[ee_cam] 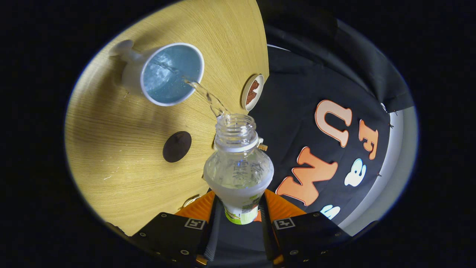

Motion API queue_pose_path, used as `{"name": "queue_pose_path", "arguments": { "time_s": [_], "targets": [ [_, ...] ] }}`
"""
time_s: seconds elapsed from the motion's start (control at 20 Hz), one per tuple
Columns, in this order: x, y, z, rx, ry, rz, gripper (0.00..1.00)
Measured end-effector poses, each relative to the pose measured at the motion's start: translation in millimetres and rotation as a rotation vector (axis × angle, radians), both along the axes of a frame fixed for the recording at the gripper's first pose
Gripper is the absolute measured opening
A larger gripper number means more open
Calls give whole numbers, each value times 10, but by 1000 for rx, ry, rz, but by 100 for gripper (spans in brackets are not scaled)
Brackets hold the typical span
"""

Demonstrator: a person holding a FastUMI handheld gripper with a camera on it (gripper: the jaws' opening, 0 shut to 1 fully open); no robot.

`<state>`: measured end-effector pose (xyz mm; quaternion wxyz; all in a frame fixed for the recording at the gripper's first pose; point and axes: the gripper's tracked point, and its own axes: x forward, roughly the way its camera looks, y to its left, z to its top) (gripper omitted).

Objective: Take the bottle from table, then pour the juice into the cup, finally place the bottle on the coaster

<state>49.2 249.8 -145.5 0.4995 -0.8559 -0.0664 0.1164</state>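
My gripper [240,214] is shut on the lower body of a clear plastic bottle [238,167], which has no cap and is tilted forward. A thin stream of clear liquid runs from the bottle's mouth [236,124] into a white cup [171,73] with a blue inside, which stands on the wooden table [111,149] beyond the fingers. Liquid shows inside the cup. A dark round coaster [177,146] lies on the table between the cup and the bottle, to the left of the bottle's neck.
A small round white dish [253,92] with something brown in it sits near the table's edge, to the right of the cup. Beyond that edge hangs the black cloth wall [316,93].
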Motion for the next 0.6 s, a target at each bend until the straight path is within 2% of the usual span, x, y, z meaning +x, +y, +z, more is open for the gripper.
{"name": "queue_pose_path", "arguments": {
  "time_s": [0.6],
  "targets": [
    [45, 28, 42, -43, -7, 2, 52]
  ]
}}
